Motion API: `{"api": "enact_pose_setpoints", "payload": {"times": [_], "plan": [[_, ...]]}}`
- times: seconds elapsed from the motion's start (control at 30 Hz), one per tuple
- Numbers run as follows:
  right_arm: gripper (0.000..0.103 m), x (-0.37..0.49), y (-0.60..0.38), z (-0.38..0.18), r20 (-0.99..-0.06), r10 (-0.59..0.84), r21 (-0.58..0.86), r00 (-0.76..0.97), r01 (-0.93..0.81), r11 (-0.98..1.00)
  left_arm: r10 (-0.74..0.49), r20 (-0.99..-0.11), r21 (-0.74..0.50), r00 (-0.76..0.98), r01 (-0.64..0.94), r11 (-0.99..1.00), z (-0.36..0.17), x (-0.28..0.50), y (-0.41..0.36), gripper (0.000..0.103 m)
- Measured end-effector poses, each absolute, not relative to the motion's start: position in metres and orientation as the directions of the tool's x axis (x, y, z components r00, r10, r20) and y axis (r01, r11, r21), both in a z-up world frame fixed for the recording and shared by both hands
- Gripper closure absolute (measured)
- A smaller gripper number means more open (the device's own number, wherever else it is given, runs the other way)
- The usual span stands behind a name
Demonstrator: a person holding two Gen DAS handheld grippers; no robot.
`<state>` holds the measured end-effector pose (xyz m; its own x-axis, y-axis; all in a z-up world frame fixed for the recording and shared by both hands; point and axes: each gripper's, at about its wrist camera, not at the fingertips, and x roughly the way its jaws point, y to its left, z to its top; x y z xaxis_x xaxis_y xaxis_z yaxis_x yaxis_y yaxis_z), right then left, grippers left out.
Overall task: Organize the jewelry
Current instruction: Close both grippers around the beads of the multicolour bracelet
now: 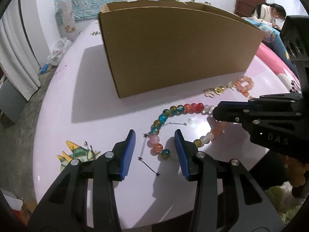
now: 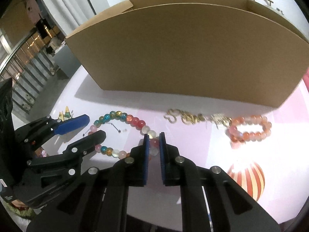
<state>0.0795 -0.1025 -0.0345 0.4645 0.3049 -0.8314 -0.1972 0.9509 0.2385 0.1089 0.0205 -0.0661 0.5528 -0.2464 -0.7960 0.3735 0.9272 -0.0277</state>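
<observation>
Nothing looks boxed yet (the tall brown cardboard box (image 2: 185, 52) hides its inside). The right tongs (image 2: 153, 142) pinch the long multicoloured glass-bead strand (image 1: 170, 112); the left tongs (image 1: 155, 141) gape around its loose end. At two o'clock on the desk (image 2: 193, 145) wait a gold chain (image 2: 185, 118) and an orange bead bracelet (image 2: 249, 128).

The right gripper (image 2: 154, 138) is pinching the loop of multicoloured glass beads (image 2: 123, 118) lying on the glossy pink table (image 2: 193, 141). The left gripper (image 2: 90, 126) is hovering open beside it, before the brown cardboard box (image 2: 183, 48).

Left claw (image 1: 154, 152), right claw (image 2: 153, 154): black linkage arms, ribbed blue pads, silver rivets.
</observation>
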Motion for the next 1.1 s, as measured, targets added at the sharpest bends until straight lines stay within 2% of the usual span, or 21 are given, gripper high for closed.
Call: {"api": "enact_pose_setpoints", "payload": {"times": [0.27, 0.43, 0.83, 1.0, 1.1], "plan": [[0.092, 0.060, -0.123, -0.036, -0.823, 0.318, 0.269, 0.471, -0.170, 0.948, -0.302, -0.797, -0.072, 0.524, 0.413, 0.908, -0.064, 0.098, 0.011, 0.063], [0.091, 0.053, -0.139, -0.036, -0.802, 0.367, 0.333, 0.471, -0.158, 0.930, -0.295, -0.798, -0.065, 0.525, 0.411, 0.909, -0.065, 0.095, 0.009, 0.063], [0.090, 0.054, -0.137, -0.032, -0.783, 0.394, 0.341, 0.482, -0.197, 0.919, -0.266, -0.814, -0.048, 0.516, 0.398, 0.916, -0.065, 0.099, 0.005, 0.063], [0.079, 0.053, -0.129, -0.032, -0.798, 0.361, 0.292, 0.483, -0.215, 0.932, -0.244, -0.819, -0.016, 0.519, 0.405, 0.914, -0.065, 0.100, 0.000, 0.063], [0.079, 0.053, -0.129, -0.031, -0.803, 0.342, 0.272, 0.488, -0.211, 0.939, -0.236, -0.820, -0.006, 0.522, 0.405, 0.914, -0.065, 0.099, 0.000, 0.066]]}}
